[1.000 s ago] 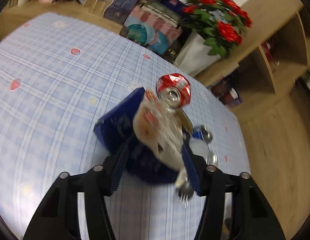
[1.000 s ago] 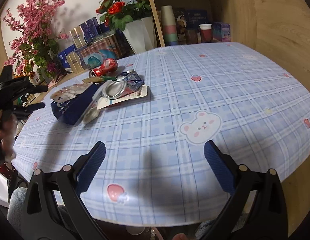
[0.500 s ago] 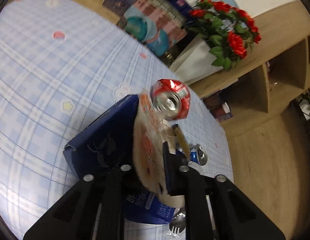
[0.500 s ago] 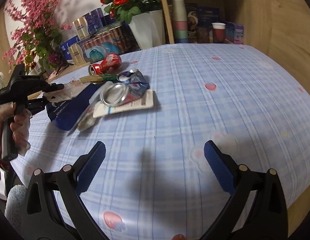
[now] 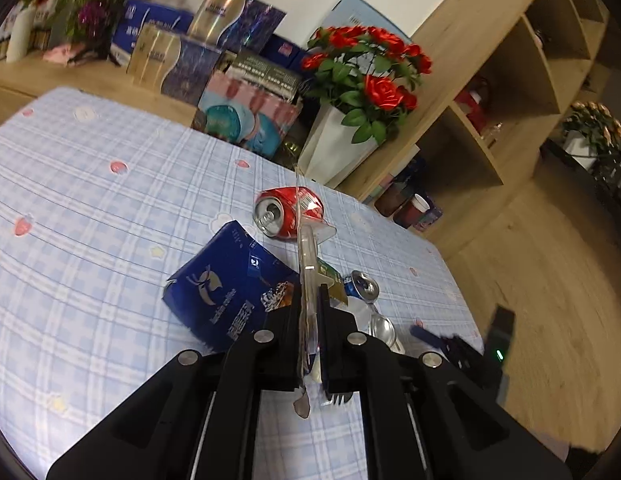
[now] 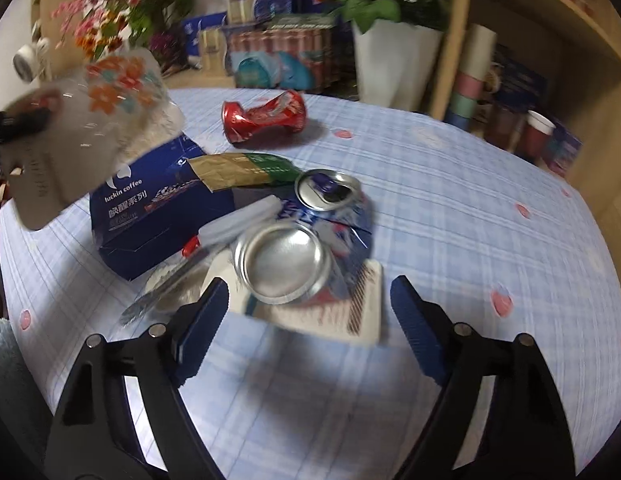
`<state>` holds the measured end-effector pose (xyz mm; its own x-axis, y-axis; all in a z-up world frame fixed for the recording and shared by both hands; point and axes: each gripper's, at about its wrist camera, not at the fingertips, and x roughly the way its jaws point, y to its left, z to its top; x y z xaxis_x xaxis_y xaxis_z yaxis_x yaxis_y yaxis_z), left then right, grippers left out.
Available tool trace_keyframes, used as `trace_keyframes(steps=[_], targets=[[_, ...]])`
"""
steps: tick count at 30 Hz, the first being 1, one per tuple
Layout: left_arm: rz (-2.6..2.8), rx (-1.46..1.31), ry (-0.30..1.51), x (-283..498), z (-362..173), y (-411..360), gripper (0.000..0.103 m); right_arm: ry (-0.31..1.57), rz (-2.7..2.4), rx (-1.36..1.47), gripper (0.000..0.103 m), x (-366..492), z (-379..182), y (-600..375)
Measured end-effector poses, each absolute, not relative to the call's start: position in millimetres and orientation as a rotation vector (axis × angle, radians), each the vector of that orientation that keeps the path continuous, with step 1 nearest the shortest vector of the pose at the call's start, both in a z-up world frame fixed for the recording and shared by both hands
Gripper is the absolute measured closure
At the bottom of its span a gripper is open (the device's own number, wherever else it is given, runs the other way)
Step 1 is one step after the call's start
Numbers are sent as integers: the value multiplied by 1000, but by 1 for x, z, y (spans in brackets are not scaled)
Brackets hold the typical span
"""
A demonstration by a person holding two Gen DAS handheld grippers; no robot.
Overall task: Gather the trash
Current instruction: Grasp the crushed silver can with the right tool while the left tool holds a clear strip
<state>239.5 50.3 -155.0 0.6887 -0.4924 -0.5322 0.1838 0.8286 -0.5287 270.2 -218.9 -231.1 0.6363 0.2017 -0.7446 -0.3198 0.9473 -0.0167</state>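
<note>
My left gripper (image 5: 309,296) is shut on a clear plastic wrapper (image 5: 306,248) with an orange flower print. The wrapper hangs off the table, seen edge-on here and as a broad sheet (image 6: 82,120) in the right wrist view. Under it lie a dark blue coffee box (image 5: 222,284) and a crushed red can (image 5: 286,210). My right gripper (image 6: 308,286) is low over the table with its jaws closing, the pads touching nothing. Just ahead of its fingertips lies a crushed blue can (image 6: 294,256) on a white card (image 6: 366,304). A gold-green sachet (image 6: 238,168) rests on the box (image 6: 150,216).
A wrapped plastic utensil (image 6: 166,292) lies by the right gripper's left finger. Past the checked tablecloth (image 6: 470,220) stand a white vase of red roses (image 5: 334,148), gift boxes (image 5: 246,108) and a wooden shelf (image 5: 490,92) with stacked paper cups (image 6: 470,84).
My left gripper shut on the wrapper and lifted it off the blue box. My right gripper swept across the table to the trash pile, and its jaws narrowed slightly.
</note>
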Motion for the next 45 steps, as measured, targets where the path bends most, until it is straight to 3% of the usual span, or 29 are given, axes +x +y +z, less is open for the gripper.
trace_keyframes(steps=[8, 11, 36, 39, 45], targets=[[-383, -460, 716, 219, -158, 57, 97, 911, 357, -170, 28, 299, -242, -203], [-384, -445, 710, 214, -159, 57, 97, 908, 375, -130, 37, 299, -241, -206], [-414, -406, 709, 170, -153, 40, 97, 762, 370, 47, 42, 223, -191, -247], [-416, -391, 707, 167, -153, 36, 97, 781, 354, 113, 43, 229, -193, -256], [-426, -345, 701, 164, -150, 27, 97, 865, 275, 509, 43, 253, -205, -303]])
